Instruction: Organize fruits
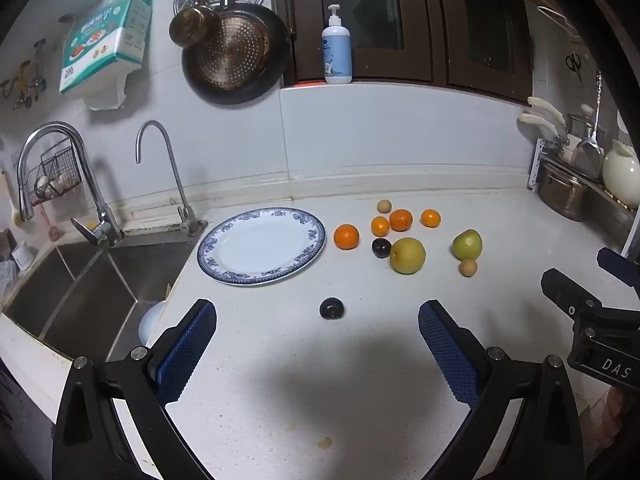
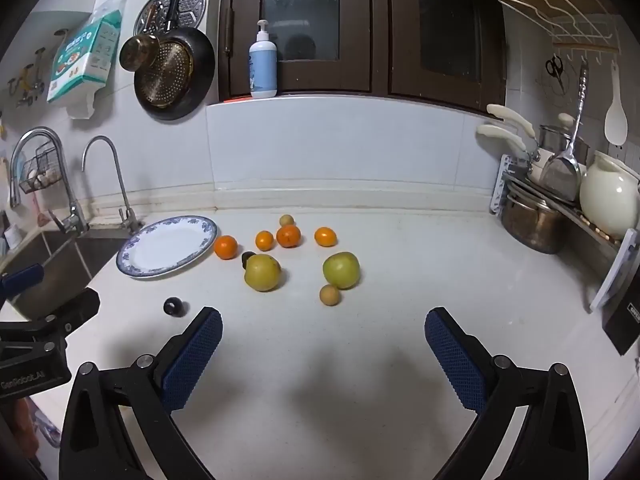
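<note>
An empty blue-rimmed white plate [image 1: 260,245] [image 2: 168,246] lies on the white counter beside the sink. Right of it lie several oranges, the nearest one [image 1: 346,236] [image 2: 226,247] close to the plate rim. A yellow pear [image 1: 407,255] [image 2: 262,272], a green apple [image 1: 467,244] [image 2: 341,270], a dark plum [image 1: 381,247] and small tan fruits [image 1: 467,267] [image 2: 330,294] lie among them. Another dark plum [image 1: 332,308] [image 2: 174,306] lies alone nearer me. My left gripper [image 1: 318,344] is open and empty just short of that plum. My right gripper [image 2: 324,356] is open and empty, in front of the fruits.
A steel sink [image 1: 80,292] with two taps [image 1: 160,168] is at the left. A dish rack with a pot [image 2: 532,220] and a white jug [image 2: 608,200] stands at the right. A soap bottle [image 1: 337,46] stands on the window ledge. Pans hang on the wall [image 1: 232,52].
</note>
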The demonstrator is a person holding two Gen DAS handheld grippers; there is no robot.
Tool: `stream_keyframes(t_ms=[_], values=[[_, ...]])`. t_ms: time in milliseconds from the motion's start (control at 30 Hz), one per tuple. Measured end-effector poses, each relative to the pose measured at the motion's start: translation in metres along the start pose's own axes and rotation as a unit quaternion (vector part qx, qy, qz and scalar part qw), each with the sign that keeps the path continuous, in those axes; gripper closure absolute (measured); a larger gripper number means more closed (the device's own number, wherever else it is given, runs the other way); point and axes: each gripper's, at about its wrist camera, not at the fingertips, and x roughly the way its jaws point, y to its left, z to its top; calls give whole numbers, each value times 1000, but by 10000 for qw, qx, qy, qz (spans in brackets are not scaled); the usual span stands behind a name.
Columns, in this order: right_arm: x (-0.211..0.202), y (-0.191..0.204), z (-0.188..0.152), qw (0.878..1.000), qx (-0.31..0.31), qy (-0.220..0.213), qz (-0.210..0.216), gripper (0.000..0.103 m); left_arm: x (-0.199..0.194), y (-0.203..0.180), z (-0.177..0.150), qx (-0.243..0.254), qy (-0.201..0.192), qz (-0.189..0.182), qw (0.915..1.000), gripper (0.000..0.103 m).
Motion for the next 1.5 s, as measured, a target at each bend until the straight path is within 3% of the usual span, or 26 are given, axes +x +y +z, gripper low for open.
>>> stream_keyframes(t_ms=[267,1500], values=[[-3,2,4,9999,70,68,51,1,-8,-7,4,60,-63,120,9999,0],[-5,7,4,9999,-104,-46,108,1,-7,1,3,-41,-191,11,9998,0]])
